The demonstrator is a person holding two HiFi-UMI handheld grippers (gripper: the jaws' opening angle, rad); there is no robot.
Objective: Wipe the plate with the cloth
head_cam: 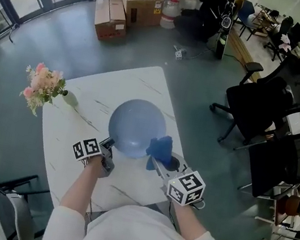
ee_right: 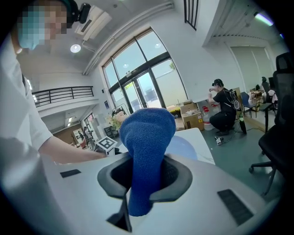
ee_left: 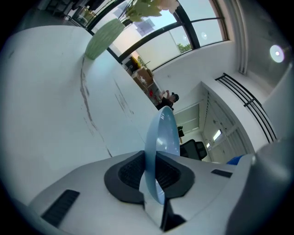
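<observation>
Pale-blue plate [head_cam: 136, 125]: I'm pinching its rim in the left gripper [head_cam: 109, 149], jaws nearly closed, holding it over the tabletop [head_cam: 83, 105]. The right gripper [head_cam: 160, 161] is keeping its jaws clamped on the cloth [head_cam: 161, 146] just beside the plate, ready for wiping.

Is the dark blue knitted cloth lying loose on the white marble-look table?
No: the dark blue knitted cloth is pinched between the jaws of the right gripper, with its bunched end sticking out past them.

Can't see plate [head_cam: 135, 121] near rim in head view: covered by cloth [head_cam: 160, 149] and left gripper [head_cam: 109, 145]. Mostly behind cloth in right gripper view.
</observation>
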